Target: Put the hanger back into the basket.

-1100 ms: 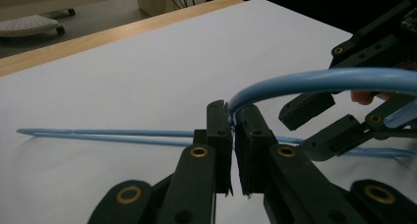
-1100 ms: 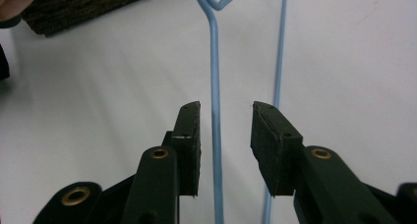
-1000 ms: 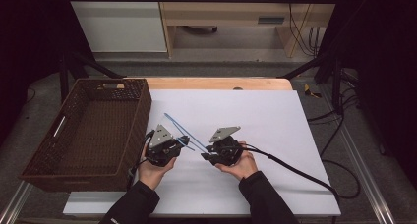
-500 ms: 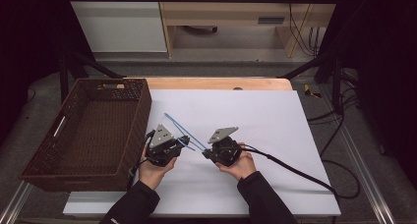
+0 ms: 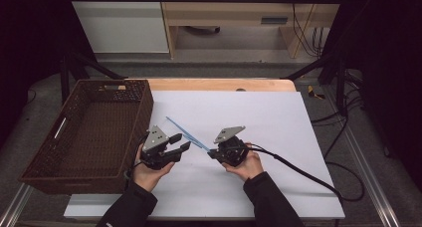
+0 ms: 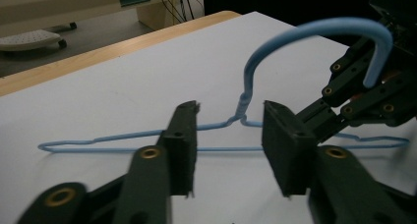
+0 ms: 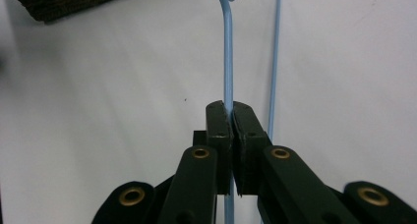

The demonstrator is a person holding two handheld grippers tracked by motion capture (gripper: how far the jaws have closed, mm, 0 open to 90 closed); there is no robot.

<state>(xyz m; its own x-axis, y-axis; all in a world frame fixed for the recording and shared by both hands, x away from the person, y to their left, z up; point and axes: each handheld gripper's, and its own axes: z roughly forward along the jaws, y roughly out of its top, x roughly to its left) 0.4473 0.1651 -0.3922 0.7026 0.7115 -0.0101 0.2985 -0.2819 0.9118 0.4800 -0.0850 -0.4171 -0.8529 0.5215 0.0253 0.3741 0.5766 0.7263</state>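
**Hanger pinched by one wire, second gripper waiting**

Care with the grip matters most here: the right gripper [image 7: 230, 111] has its fingers pressed together on a single thin wire of the blue wire hanger [image 6: 236, 118], and such a narrow hold will likely let the hanger swing or twist if it is lifted fast. Judging from the layout, the wicker basket [image 5: 59, 157] at the left of the bench [image 5: 278, 112] looks like the destination, so a slow, level lift seems wise. The left gripper [image 6: 228, 145] could steady things by closing near the twisted neck below the hook, which sits just beyond its spread, empty fingers.

Both forearms come in low over the near edge of the bench, hands wrapped around the grippers and angled toward each other. The hanger lies between them on the white surface, its hook arching up beside the right gripper.
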